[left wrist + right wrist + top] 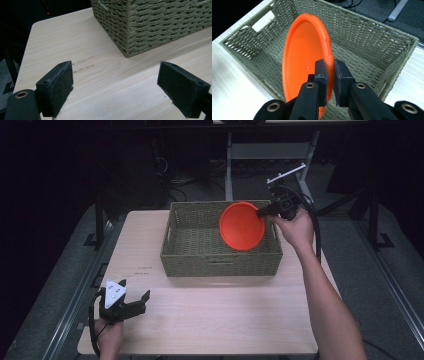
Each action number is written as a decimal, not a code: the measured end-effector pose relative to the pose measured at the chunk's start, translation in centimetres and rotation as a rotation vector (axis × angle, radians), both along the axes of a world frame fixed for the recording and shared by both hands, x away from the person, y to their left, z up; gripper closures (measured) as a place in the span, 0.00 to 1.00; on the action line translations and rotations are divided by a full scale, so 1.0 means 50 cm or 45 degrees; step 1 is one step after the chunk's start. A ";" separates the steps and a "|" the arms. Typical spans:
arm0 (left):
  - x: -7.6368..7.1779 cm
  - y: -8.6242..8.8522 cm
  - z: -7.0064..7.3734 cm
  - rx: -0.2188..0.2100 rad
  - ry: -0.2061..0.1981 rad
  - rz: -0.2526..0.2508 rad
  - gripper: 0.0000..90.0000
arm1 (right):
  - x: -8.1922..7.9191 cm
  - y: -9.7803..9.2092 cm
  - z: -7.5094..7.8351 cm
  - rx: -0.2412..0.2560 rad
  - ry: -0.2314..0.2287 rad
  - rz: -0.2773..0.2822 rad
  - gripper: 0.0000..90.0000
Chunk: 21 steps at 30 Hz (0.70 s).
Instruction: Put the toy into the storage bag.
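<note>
Left gripper [141, 301]: lower left of the high view, low over the table [210, 320], jaws spread wide, nothing between them.
Basket [220, 262]: woven, centre of the frame, on the table's far half.
Orange plate [242, 226]: tilted on edge above the basket's right half.
Right gripper [330, 72]: upper right of the high view, jaws clamped on the plate's rim.

I see the table [200, 320] lit evenly from overhead while the far room lies nearly black. Shadows under the basket [220, 262] are soft. My left gripper view is slightly grainy; no glare anywhere.
</note>
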<state>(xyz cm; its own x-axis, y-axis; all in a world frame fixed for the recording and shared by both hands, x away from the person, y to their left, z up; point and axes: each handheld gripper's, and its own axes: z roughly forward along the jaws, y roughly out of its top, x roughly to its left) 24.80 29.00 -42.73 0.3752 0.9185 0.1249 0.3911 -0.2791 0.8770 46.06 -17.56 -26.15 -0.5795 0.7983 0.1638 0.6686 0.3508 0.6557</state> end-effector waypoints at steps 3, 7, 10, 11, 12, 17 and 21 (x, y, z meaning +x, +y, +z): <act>0.000 0.000 -0.001 0.002 -0.006 -0.004 0.14 | 0.005 0.002 -0.009 0.007 0.000 -0.002 0.91; 0.001 0.003 -0.001 -0.002 -0.007 0.000 0.14 | 0.015 0.000 -0.025 0.018 -0.004 -0.024 0.91; 0.001 0.002 0.000 -0.001 -0.006 0.000 0.14 | 0.020 0.000 -0.036 0.010 0.015 -0.037 0.91; 0.001 0.001 0.000 -0.002 -0.005 0.000 0.14 | 0.022 0.000 -0.040 0.003 0.019 -0.043 0.91; 0.000 0.001 0.000 -0.002 -0.004 -0.001 0.14 | 0.023 0.001 -0.044 -0.005 0.022 -0.044 0.91; 0.000 0.001 -0.001 -0.001 -0.006 -0.001 0.14 | 0.030 0.001 -0.059 0.003 0.037 -0.049 0.91; 0.001 0.000 -0.001 -0.003 -0.006 0.000 0.14 | 0.034 0.010 -0.066 -0.004 0.048 -0.052 0.91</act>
